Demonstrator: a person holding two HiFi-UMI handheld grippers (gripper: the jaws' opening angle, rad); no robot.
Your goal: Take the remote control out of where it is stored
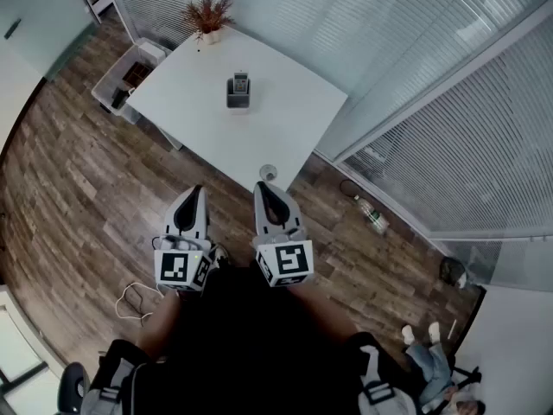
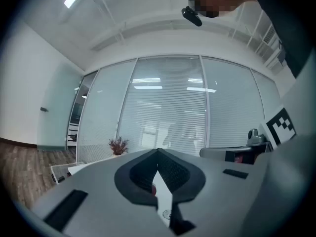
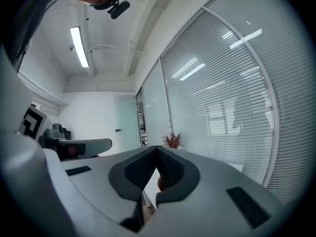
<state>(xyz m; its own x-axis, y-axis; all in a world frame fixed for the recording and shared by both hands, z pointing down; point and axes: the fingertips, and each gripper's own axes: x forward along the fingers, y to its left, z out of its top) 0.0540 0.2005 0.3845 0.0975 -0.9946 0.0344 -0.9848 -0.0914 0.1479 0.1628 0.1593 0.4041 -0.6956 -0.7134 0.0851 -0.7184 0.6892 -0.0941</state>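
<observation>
The remote control [image 1: 240, 82] stands upright in a small grey holder [image 1: 238, 97] near the middle of the white table [image 1: 285, 119]. Both grippers are held close to my body, above the wooden floor and short of the table's near corner. My left gripper [image 1: 195, 190] points toward the table with its jaws together and nothing between them. My right gripper [image 1: 262, 187] is beside it, also shut and empty. In the left gripper view the left gripper [image 2: 158, 150] has its dark pads meeting at the tip, and in the right gripper view the right gripper [image 3: 157, 148] looks the same.
A dried plant in a pot [image 1: 208, 15] stands at the table's far corner, and a small glass [image 1: 268, 172] at its near corner. A white bin [image 1: 128, 74] sits on the floor left of the table. A bottle [image 1: 372, 215] and a cable [image 1: 131, 302] lie on the floor. Glass walls with blinds [image 1: 432, 102] close off the right.
</observation>
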